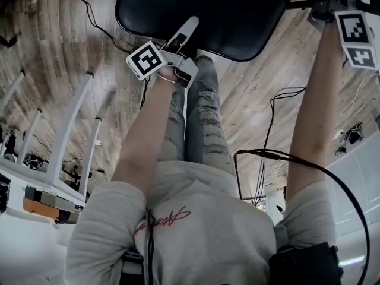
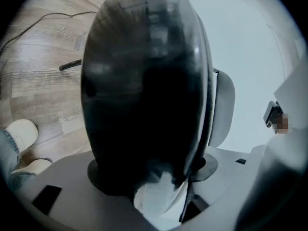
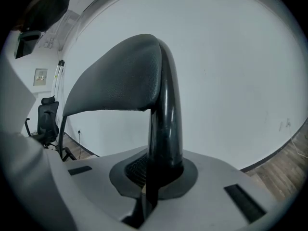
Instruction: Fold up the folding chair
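Observation:
The folding chair's black seat (image 1: 202, 10) lies at the top of the head view, above the person's knees. My left gripper (image 1: 187, 34) reaches its near edge. In the left gripper view the seat (image 2: 144, 90) fills the space between the jaws, and the left gripper (image 2: 151, 172) is shut on its edge. My right gripper (image 1: 325, 12) is at the top right, on the chair's frame. In the right gripper view the right gripper (image 3: 154, 177) is shut on a glossy black tube (image 3: 166, 119) that carries the padded backrest (image 3: 120, 81).
The person's legs in torn jeans (image 1: 199, 117) stand just behind the seat, with pale shoes (image 2: 21, 131) on the wooden floor. Black cables (image 1: 267, 159) run over the floor at right. A white rail frame (image 1: 65, 129) stands at left. A black office chair (image 3: 47, 117) stands by the white wall.

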A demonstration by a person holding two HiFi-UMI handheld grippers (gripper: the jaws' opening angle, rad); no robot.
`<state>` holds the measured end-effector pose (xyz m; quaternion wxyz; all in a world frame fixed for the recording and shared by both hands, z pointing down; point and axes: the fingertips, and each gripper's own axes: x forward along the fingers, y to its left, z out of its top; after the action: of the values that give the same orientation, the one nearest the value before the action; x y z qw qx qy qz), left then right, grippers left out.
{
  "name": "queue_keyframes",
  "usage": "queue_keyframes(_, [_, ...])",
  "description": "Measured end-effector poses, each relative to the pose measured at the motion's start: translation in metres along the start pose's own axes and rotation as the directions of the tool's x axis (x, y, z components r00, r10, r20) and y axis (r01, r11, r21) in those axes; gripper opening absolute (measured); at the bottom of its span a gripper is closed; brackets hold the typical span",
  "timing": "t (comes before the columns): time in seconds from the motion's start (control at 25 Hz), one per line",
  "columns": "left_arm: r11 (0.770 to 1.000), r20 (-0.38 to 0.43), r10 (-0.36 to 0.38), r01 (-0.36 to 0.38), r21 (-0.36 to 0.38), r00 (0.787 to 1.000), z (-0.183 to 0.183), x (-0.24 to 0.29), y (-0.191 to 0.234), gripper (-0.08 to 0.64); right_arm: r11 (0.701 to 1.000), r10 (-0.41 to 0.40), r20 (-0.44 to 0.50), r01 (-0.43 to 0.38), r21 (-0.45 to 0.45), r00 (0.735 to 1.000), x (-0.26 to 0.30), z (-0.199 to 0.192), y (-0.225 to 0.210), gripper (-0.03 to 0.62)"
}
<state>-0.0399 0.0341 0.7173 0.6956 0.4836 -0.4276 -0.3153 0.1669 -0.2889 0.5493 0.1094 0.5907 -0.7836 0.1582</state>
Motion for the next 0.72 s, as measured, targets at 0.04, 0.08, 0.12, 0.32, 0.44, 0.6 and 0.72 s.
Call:
queue_keyframes(0.04, [1.000,0.001,0.024,-0.024,-0.012,1.000,0.001,0.002,-0.007,0.324,1.000,0.004,0.012,-0.004,-0.001,1.000,0.000,0.006,0.001,0.014])
queue_keyframes(0.08, [0.998,0.000,0.054,-0.054,-0.021,0.999,0.002,0.002,-0.014,0.324,1.000,0.007,0.022,-0.007,-0.001,1.000,-0.001,0.011,0.002,0.014])
queue_keyframes(0.12, [0.996,0.000,0.088,-0.088,-0.030,0.996,0.003,0.003,-0.020,0.324,1.000,0.009,0.030,-0.009,0.000,1.000,-0.002,0.015,0.002,0.014])
queue_keyframes(0.32, [0.967,-0.006,0.237,-0.236,-0.092,0.972,0.007,0.013,-0.059,0.324,1.000,0.018,0.059,-0.018,-0.009,0.998,-0.004,0.034,0.000,0.013])
queue_keyframes(0.44, [0.943,-0.018,0.310,-0.310,-0.120,0.951,0.016,0.029,-0.089,0.324,0.999,0.030,0.086,-0.028,-0.015,0.996,0.002,0.051,0.000,0.014])
queue_keyframes(0.6, [0.895,-0.027,0.414,-0.412,-0.169,0.910,0.025,0.045,-0.124,0.324,0.996,0.086,0.099,-0.084,-0.015,0.991,0.015,0.067,0.002,0.014])
queue_keyframes(0.72, [0.857,-0.046,0.476,-0.476,-0.199,0.878,0.034,0.064,-0.150,0.324,0.994,0.113,0.092,-0.112,-0.016,0.989,0.029,0.078,-0.001,0.014])
